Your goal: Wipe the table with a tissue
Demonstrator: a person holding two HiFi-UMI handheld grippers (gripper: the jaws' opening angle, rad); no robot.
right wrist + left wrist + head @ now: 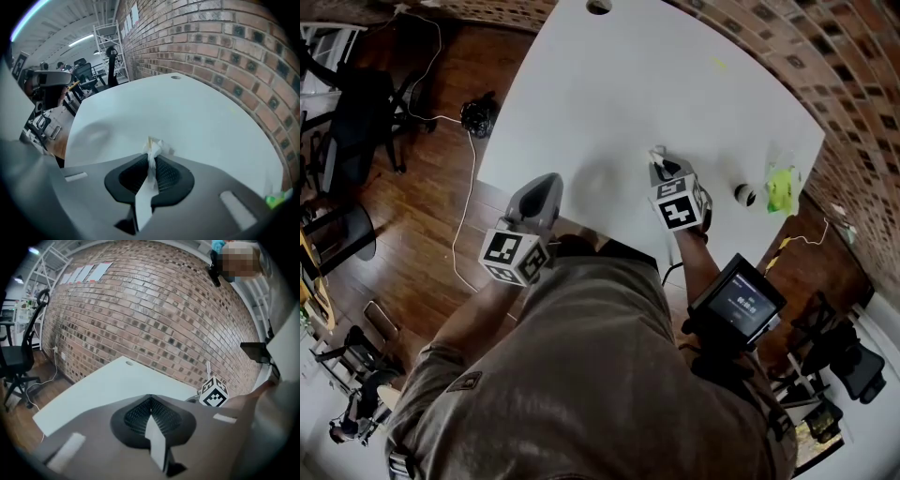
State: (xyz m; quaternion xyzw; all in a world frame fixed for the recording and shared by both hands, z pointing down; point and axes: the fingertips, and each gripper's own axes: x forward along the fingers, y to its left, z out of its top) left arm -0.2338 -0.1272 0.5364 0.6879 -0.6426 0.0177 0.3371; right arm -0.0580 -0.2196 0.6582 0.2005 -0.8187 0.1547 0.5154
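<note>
We work over a wide white rectangular bench (675,84). Our grey left gripper (150,403) hangs at the bench's near edge, its jaws closed on nothing. Our grey right gripper (151,161) sits over the bench, towards its right end, clenched on a crumpled white paper tissue (153,146). The tissue's tuft pokes past the tips, close above the bench top; whether it touches, we cannot tell. A small green thing (781,187) stands by the bench's right edge.
</note>
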